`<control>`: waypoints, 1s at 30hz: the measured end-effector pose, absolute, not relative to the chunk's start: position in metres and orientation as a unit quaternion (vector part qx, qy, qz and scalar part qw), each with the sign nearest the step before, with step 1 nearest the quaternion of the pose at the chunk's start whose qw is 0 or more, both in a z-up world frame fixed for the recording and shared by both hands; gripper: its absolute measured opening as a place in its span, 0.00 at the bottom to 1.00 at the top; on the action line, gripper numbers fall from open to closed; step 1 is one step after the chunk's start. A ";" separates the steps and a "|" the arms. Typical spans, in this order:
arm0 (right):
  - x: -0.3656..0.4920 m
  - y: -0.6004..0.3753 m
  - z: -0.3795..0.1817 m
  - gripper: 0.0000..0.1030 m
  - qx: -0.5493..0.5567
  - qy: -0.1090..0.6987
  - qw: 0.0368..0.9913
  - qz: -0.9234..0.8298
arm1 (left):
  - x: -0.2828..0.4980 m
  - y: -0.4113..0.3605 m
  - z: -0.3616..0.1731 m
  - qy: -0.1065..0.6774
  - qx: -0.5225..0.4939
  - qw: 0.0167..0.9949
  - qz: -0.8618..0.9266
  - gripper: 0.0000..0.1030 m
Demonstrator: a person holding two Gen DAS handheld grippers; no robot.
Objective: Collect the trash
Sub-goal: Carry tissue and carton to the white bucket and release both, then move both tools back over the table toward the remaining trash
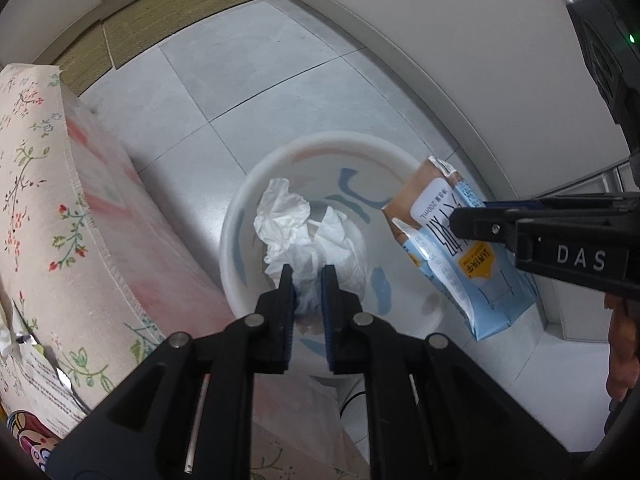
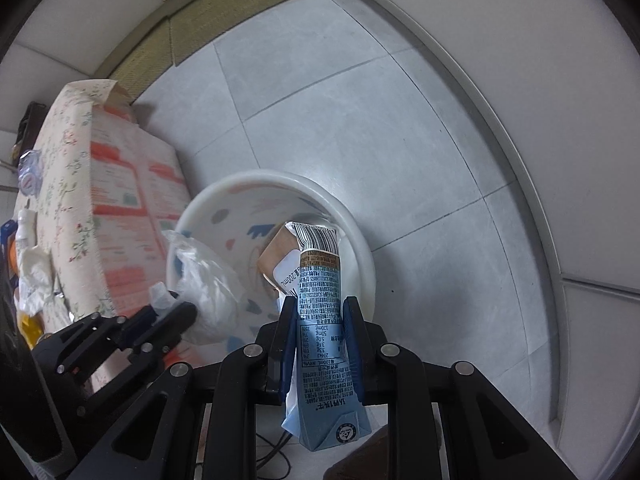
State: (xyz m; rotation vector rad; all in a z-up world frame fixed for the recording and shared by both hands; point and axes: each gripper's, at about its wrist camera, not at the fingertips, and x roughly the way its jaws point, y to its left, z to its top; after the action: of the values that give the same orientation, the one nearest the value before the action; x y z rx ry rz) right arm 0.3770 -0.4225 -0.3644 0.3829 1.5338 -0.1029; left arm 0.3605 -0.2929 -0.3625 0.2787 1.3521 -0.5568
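Note:
A white bin (image 1: 256, 184) with blue and pink marks stands on the floor. My left gripper (image 1: 308, 276) is shut on a crumpled white tissue (image 1: 296, 228) and holds it over the bin's opening. My right gripper (image 2: 318, 308) is shut on a flattened blue and brown milk carton (image 2: 320, 300) and holds it over the bin's right rim. The carton (image 1: 452, 240) and the right gripper (image 1: 460, 220) also show at the right in the left wrist view. The left gripper (image 2: 176, 308) with the tissue (image 2: 208, 292) and the bin (image 2: 352, 232) show in the right wrist view.
A table with a floral cloth (image 1: 36, 184) stands left of the bin, with a printed box side (image 2: 132, 200) below it. More wrappers and tissue (image 2: 32, 276) lie on the table. Grey floor tiles (image 1: 248, 80) and a white wall (image 1: 460, 40) lie beyond.

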 end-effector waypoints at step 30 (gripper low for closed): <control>0.415 -0.389 -0.407 0.23 0.092 0.721 0.686 -0.031 | 0.327 -0.221 -0.275 0.529 0.126 0.802 -0.245 0.44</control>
State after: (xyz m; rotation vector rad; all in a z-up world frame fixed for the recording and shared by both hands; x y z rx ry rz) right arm 0.4148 -0.3888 -0.4075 0.2056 1.6153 -0.0688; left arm 0.3268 -0.2205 -0.2752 0.2711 1.1346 -0.5258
